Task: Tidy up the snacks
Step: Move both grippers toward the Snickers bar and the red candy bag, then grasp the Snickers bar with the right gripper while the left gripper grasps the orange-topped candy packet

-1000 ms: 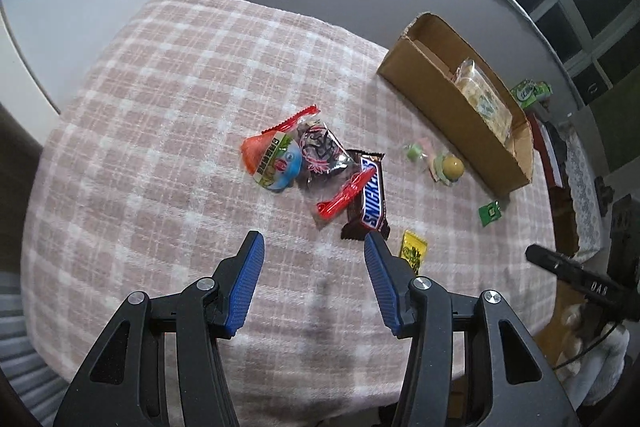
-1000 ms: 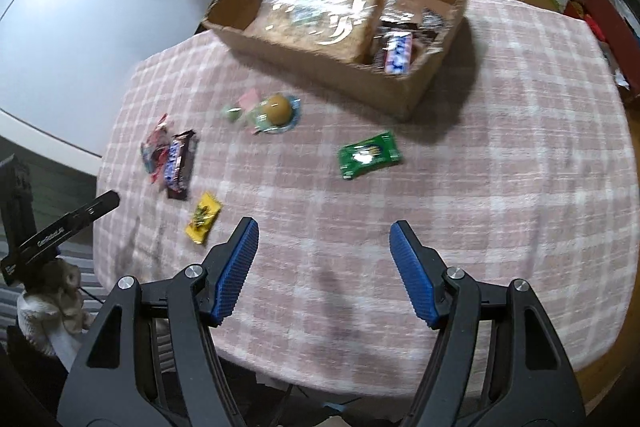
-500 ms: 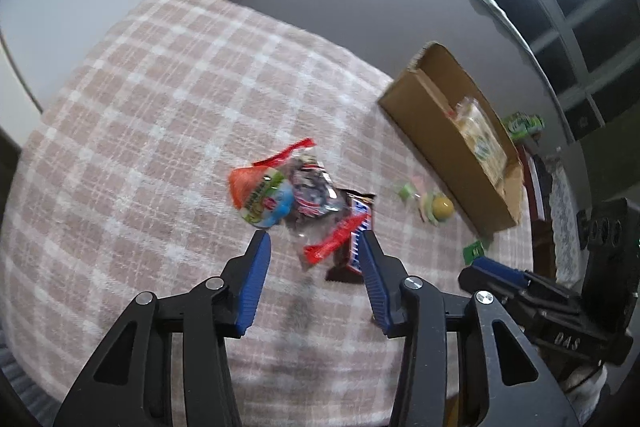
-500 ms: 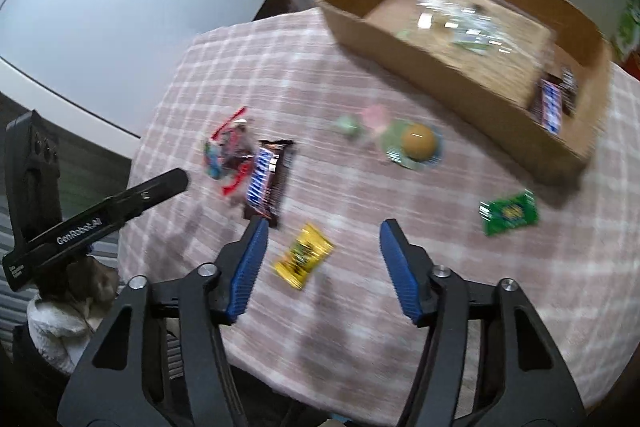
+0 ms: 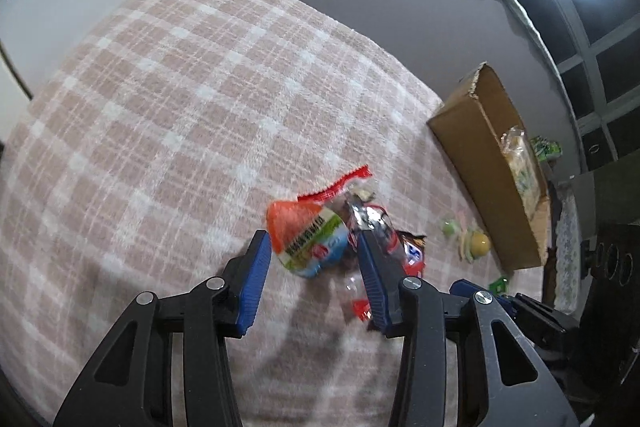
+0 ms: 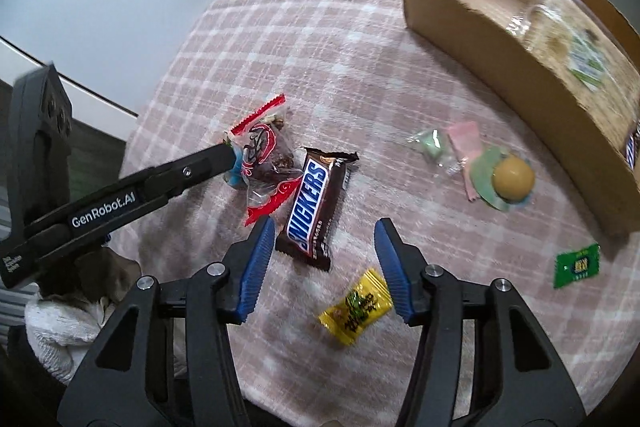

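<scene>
A round orange, green and blue snack pouch (image 5: pixel 308 239) lies on the pink plaid cloth, right between the fingertips of my left gripper (image 5: pixel 311 243). The pads stand close beside it without visibly squeezing. A clear packet with red edges (image 6: pixel 266 163) lies against it. My right gripper (image 6: pixel 324 227) hovers over the near end of a Snickers bar (image 6: pixel 314 203), and its jaws are closing with the bar's lower end between them, untouched. In the right wrist view, one of the left gripper's fingers (image 6: pixel 192 167) reaches in from the left to the pouch.
An open cardboard box (image 6: pixel 480 27) with a large biscuit pack stands at the back right. Loose on the cloth lie a yellow candy (image 6: pixel 356 307), a green packet (image 6: pixel 576 265), a round yellow sweet (image 6: pixel 512 179) and a pale green candy (image 6: pixel 432 143). The table's edge (image 6: pixel 168 115) runs close on the left.
My left gripper came forward and down onto the round pouch, jaws narrower. My right gripper swung left from the box side to the Snickers bar while its jaws narrowed.
</scene>
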Available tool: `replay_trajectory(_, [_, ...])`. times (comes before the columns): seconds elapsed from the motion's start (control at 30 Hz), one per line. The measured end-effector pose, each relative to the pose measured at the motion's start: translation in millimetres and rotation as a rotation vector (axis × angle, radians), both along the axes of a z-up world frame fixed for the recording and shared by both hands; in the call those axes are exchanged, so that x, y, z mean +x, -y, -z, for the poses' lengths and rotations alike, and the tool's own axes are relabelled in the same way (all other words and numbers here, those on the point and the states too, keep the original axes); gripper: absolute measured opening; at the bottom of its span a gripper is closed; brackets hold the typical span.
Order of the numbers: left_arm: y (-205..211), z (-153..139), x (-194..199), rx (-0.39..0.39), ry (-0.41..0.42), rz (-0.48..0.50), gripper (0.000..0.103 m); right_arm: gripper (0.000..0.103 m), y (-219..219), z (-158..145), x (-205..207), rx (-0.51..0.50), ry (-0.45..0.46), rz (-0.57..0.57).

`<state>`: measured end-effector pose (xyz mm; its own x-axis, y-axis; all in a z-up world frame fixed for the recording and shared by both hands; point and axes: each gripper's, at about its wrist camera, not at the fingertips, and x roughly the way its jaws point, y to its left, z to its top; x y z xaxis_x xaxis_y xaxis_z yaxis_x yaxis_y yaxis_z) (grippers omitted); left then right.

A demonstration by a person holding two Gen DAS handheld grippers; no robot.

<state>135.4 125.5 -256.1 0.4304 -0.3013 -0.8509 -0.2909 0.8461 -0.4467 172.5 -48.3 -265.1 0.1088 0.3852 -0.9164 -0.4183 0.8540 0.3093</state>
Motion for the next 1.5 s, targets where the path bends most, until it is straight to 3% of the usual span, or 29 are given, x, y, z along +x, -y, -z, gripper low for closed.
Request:
replay_trajectory(0.23, [3.8,4.6,10.3,0.060,-0.005,0.036,0.041,0.042,-11.8,14.2,6.9,-0.061,-0.010,-0.028])
replay_trajectory(0.47, [8.7,6.0,11.6,0.112,0.001,0.070,0.040,0.041,-10.9,16.0,14.9,-0.071,-0.010,-0.037])
replay_trajectory(0.7, [12.8,8.1,13.3,0.129,0.006,0.086,0.039,0.041,-29.3,21.5,17.4,-0.095,-0.008,-0.084])
replay_trajectory(0.8, [9.6,11.3,14.7,0.139,-0.003,0.094,0.031,0.033,-32.3,20.9,20.2,-0.094,0.003,-0.094])
replay_trajectory(1.07, [9.0,12.8,11.5,0.131,0.003,0.093,0.030,0.027,-31.2,17.8,22.6,-0.106,0.012,-0.113])
replay_trajectory(1.3, [0.6,9.9,-2.1,0.126,0.007,0.085,0.029,0.015,-18.4,17.2,21.3,-0.070,0.003,-0.087])
replay_trajectory(1.47, [5.6,10.8,-1.4,0.151,0.003,0.097,0.029,0.019,-29.2,19.2,31.8,-0.075,-0.020,-0.109])
replay_trajectory(1.5, [5.7,10.7,-1.4,0.148,0.004,0.095,0.029,0.025,-31.4,19.2,34.5,-0.083,-0.017,-0.104])
